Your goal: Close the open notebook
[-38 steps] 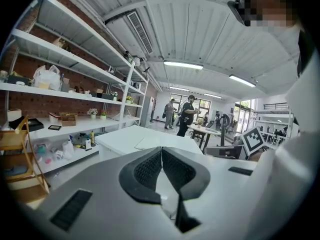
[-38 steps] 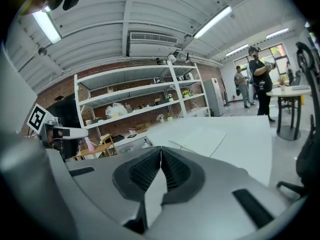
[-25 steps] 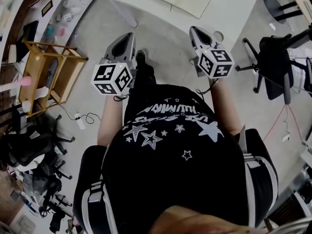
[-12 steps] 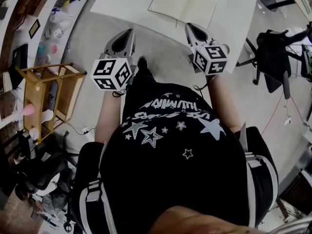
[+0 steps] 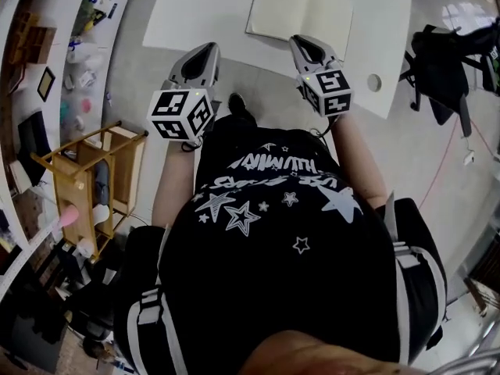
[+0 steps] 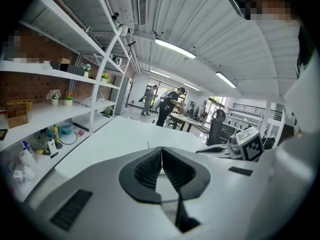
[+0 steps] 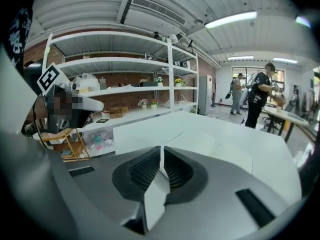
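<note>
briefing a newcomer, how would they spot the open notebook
On the white table ahead of the person, the open notebook lies just beyond the right gripper. Its cream pages, spread flat with a centre fold, set it apart from the small round object nearby.

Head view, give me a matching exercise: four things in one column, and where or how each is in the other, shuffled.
1 notebook
2 right gripper
3 wooden cart
4 black chair

A on the floor, at the picture's left
B fingers shut, nothing between them
C lying open on the white table
D beside the table, at the picture's right

Pairs: 1-C, 2-B, 3-A, 4-D
</note>
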The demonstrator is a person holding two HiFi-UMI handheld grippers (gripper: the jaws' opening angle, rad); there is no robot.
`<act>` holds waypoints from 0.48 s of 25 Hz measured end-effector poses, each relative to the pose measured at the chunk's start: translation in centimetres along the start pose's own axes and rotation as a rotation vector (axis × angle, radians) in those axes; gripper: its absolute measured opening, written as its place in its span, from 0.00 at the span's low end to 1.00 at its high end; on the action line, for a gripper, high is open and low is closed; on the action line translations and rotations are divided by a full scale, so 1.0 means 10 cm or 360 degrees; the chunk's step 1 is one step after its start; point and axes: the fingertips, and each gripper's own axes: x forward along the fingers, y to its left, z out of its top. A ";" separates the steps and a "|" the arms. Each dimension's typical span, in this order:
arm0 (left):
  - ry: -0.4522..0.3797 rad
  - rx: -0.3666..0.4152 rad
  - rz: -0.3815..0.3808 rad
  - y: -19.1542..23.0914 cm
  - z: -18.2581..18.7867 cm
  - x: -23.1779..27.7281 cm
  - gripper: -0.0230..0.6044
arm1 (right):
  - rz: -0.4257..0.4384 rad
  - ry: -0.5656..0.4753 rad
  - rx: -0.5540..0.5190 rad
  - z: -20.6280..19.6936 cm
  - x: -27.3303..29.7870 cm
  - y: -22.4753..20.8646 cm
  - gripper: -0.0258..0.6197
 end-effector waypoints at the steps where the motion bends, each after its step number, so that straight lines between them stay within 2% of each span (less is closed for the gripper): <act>1: 0.0024 0.0002 -0.0026 0.04 -0.01 0.06 0.06 | -0.0009 0.0036 -0.0013 -0.04 0.06 0.02 0.05; 5: 0.0114 0.0021 -0.0146 0.15 -0.04 0.32 0.06 | -0.0033 0.0173 -0.0113 -0.16 0.28 0.08 0.06; 9: 0.0194 0.0042 -0.0267 0.16 -0.11 0.52 0.06 | -0.0054 0.0329 -0.0274 -0.31 0.47 0.10 0.22; 12: 0.0241 0.0056 -0.0329 0.17 -0.17 0.63 0.06 | -0.0081 0.0429 -0.0427 -0.42 0.57 0.08 0.25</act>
